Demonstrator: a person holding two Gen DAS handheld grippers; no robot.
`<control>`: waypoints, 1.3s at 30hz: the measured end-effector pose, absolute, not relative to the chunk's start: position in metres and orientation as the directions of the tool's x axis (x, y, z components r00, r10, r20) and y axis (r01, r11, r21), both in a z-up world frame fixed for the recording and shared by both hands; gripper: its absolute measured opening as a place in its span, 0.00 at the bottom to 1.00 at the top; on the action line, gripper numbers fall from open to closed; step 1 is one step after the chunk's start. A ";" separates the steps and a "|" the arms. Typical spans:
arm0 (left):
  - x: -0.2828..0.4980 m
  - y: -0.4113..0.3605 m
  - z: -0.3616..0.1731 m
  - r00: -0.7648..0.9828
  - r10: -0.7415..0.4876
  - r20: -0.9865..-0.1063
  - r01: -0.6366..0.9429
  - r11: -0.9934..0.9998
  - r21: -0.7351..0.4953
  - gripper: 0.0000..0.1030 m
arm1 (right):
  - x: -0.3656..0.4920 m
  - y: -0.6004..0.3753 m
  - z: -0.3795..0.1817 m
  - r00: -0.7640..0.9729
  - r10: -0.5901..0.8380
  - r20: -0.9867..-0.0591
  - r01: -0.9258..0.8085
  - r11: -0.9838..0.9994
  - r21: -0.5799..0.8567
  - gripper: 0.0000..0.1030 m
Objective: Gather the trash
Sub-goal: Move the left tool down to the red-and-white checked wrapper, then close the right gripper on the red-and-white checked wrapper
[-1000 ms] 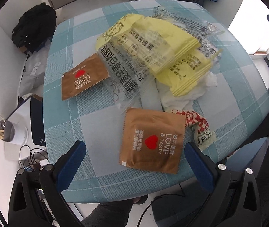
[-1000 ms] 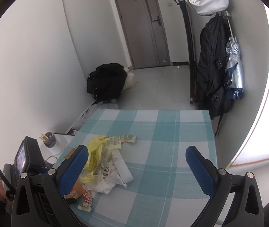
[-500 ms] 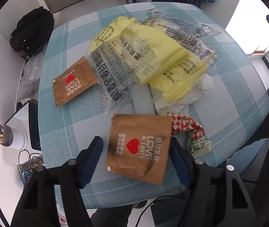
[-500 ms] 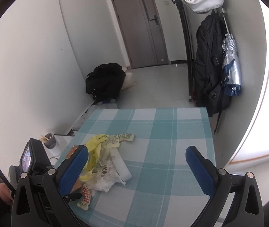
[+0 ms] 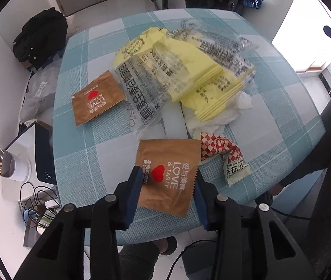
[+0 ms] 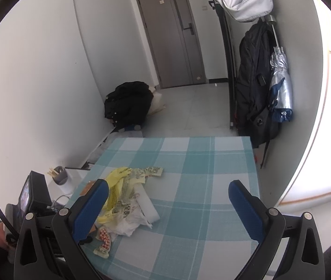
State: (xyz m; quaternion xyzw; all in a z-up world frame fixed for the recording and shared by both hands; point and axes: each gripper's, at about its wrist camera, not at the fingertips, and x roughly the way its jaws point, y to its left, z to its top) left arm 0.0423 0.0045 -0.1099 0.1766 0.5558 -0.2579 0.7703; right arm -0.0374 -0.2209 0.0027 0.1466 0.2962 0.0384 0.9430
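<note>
Left wrist view showed the left claw (image 5: 167,184) low over the near edge of the desk (image 5: 79,163), its blue fingers (image 5: 134,182) standing apart on either side of a brown sachet (image 5: 169,168) printed with a red heart. The fingers flanked the sachet's near end but had not pinched it; whether they touched its edges could not be told.

Just beside it on the right lay a red-checked wrapper (image 5: 221,151), and beyond that a heap of yellow packets (image 5: 188,70), clear printed film (image 5: 142,88) and crumpled white tissue (image 5: 219,116). A second brown sachet (image 5: 96,98) lay flat and apart, toward the desk's left side.

From the right wrist, the right claw (image 6: 167,200) hung above the checked cloth with its fingers wide apart and nothing between them — the same heap (image 6: 123,200) sat by its left finger, and the far half of the desk carried nothing visible.

By the look of it, the collecting had barely begun: every piece of trash was on the desk, none was held, and no bin or bag for it appeared in either view. The near sachet seemed to be the first pick — all the rest remained.
</note>
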 end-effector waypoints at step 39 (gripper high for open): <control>0.056 0.035 -0.091 0.335 -0.273 -0.902 0.471 0.878 -0.091 0.00 | -0.031 -0.112 -0.062 0.507 0.405 -0.761 -0.291 0.911 0.292 0.71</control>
